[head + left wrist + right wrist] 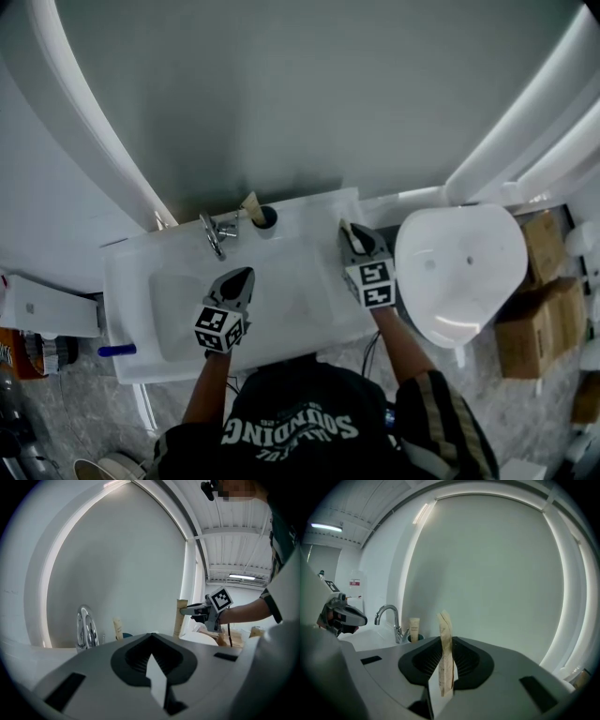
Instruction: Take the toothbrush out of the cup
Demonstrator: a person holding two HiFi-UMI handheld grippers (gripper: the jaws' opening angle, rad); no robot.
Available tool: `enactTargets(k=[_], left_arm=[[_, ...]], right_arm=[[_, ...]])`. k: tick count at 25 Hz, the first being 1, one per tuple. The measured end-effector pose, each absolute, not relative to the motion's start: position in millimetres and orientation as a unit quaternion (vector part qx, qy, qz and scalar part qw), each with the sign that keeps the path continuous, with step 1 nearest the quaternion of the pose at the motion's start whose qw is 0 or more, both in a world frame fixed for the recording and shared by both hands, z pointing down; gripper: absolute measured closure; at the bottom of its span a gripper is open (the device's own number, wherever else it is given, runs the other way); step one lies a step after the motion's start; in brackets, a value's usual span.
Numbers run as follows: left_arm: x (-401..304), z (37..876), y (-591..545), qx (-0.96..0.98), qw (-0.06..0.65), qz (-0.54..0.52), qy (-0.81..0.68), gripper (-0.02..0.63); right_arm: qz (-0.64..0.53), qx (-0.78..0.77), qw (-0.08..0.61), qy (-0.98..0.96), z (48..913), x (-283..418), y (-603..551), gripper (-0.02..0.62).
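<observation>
My right gripper (pixel 354 242) is shut on a toothbrush in a tan paper sleeve (pixel 446 653), which stands upright between its jaws, raised above the right end of the white washbasin (pixel 309 309). In the left gripper view the toothbrush (pixel 180 617) hangs in the air. The dark cup (pixel 265 217) stands at the back of the basin beside the tap, well left of the right gripper, with a cream tube (pixel 414 627) in it. My left gripper (pixel 239 278) hovers over the bowl, shut and holding nothing.
A chrome tap (pixel 214 232) rises left of the cup. A white toilet (pixel 459 272) stands right of the basin, with cardboard boxes (pixel 539 309) beyond it. A blue-handled item (pixel 117 351) lies at the basin's front left. A curved mirror wall stands behind.
</observation>
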State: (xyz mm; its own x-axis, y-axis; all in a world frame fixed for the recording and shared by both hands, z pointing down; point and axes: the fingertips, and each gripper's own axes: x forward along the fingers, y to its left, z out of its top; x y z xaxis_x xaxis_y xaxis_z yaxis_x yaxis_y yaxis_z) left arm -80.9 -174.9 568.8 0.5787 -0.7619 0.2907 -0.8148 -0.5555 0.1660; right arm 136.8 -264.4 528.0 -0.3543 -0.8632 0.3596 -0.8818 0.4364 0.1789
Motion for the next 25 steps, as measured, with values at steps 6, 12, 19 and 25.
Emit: enactTargets(k=[6, 12, 19, 25], left_arm=[[-75, 571, -175, 0.881, 0.144, 0.094, -0.440, 0.606], [-67, 574, -174, 0.888, 0.145, 0.099, -0.426, 0.606], [-56, 577, -174, 0.894, 0.146, 0.101, -0.411, 0.606], [-47, 581, -171, 0.898, 0.150, 0.104, -0.401, 0.606]], right_arm=[[0.056, 0.520, 0.211, -0.826, 554, 128, -247, 0.532], [0.103, 0.519, 0.225, -0.818, 604, 144, -225, 0.532], [0.177, 0.528, 0.215, -0.802, 643, 169, -197, 0.532], [0.281, 0.544, 0.157, -0.775, 676, 203, -172, 0.532]])
